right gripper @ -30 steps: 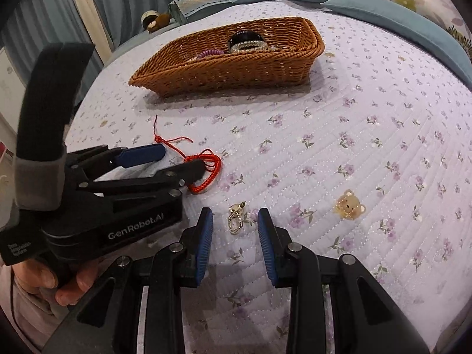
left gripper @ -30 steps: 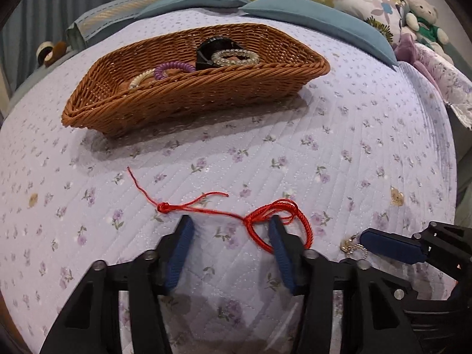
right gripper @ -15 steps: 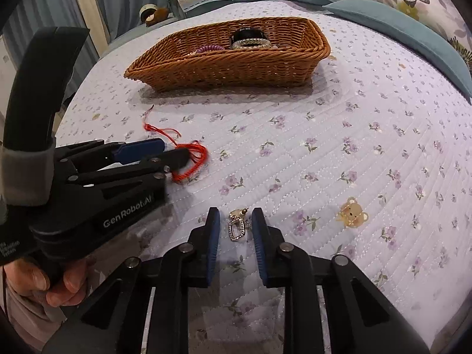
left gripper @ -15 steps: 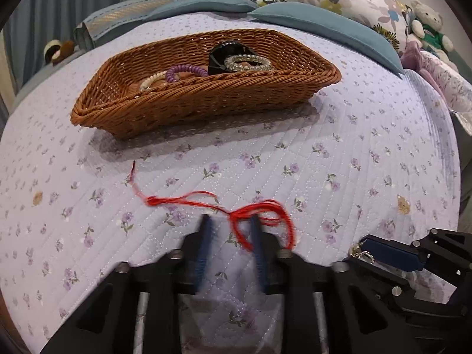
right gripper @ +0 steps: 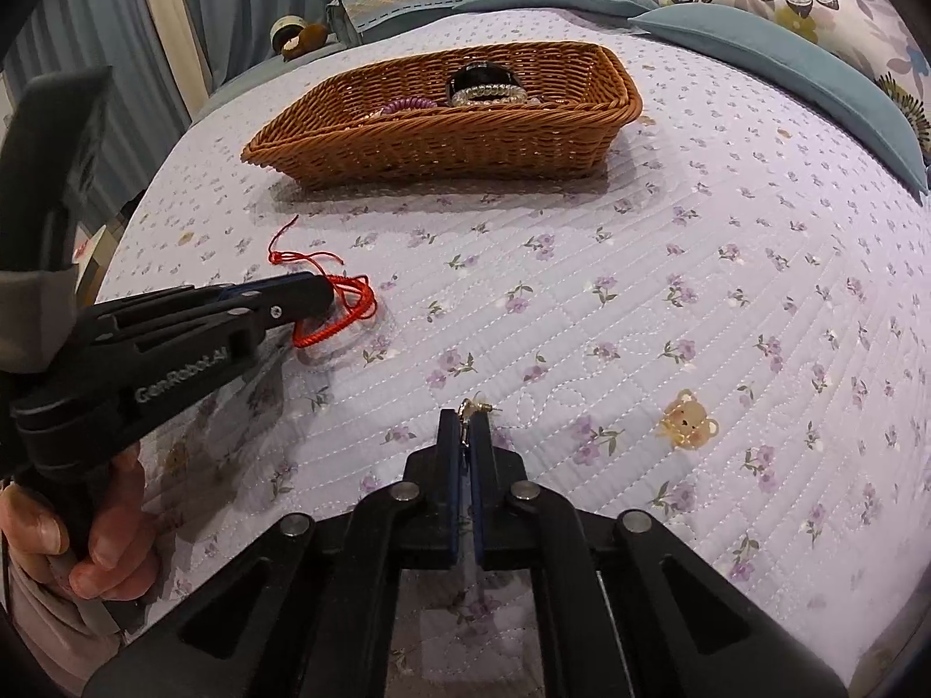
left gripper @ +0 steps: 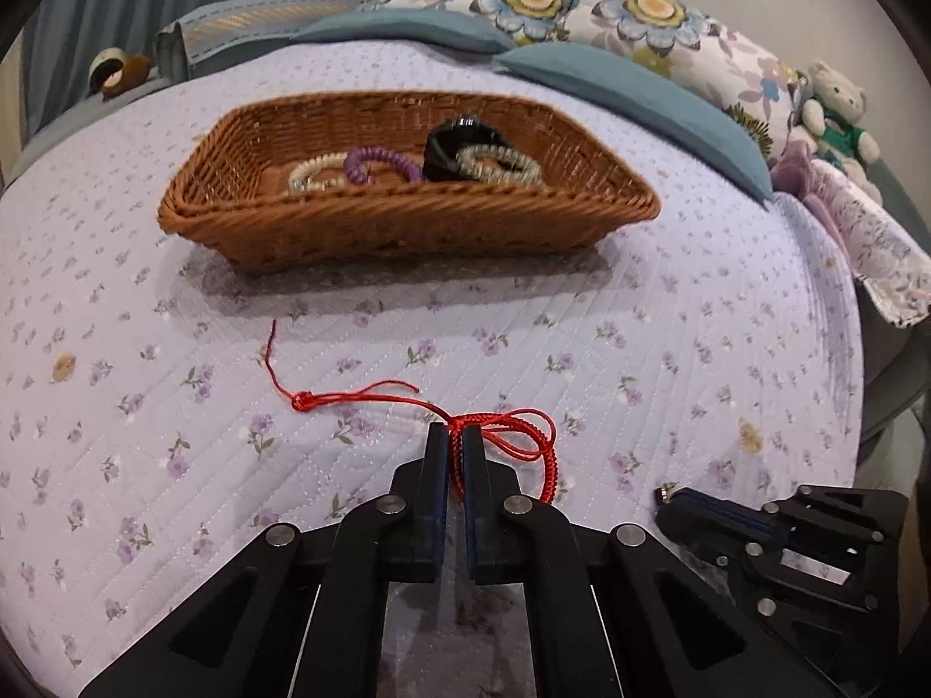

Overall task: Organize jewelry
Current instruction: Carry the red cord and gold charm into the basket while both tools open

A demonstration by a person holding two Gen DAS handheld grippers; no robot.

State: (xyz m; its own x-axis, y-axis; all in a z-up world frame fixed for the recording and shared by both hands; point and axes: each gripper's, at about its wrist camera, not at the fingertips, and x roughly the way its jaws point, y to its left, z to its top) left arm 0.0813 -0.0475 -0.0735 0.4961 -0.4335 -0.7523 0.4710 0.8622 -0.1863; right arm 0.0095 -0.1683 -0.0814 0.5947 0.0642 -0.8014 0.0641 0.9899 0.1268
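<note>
While the basket (left gripper: 407, 221) sits toward the pillow edge of the bed (left gripper: 669, 349), the left gripper (left gripper: 455, 436) pinches the red string (left gripper: 523, 436) and the right gripper (right gripper: 465, 424) pinches the earring (right gripper: 468, 410).

A wicker basket (left gripper: 407, 221) sits on the bed quilt (left gripper: 669, 349) at the far centre, with bracelets (left gripper: 401, 166) lying inside it. Nearer, a cord bracelet (left gripper: 494, 436) lies on the quilt at left with its tail running toward the basket, and a small earring (right gripper: 468, 410) lies on the quilt to its right, well apart. Pillows (left gripper: 582, 11) lie behind the basket, with a plush bear (left gripper: 835, 110) at far right.
</note>
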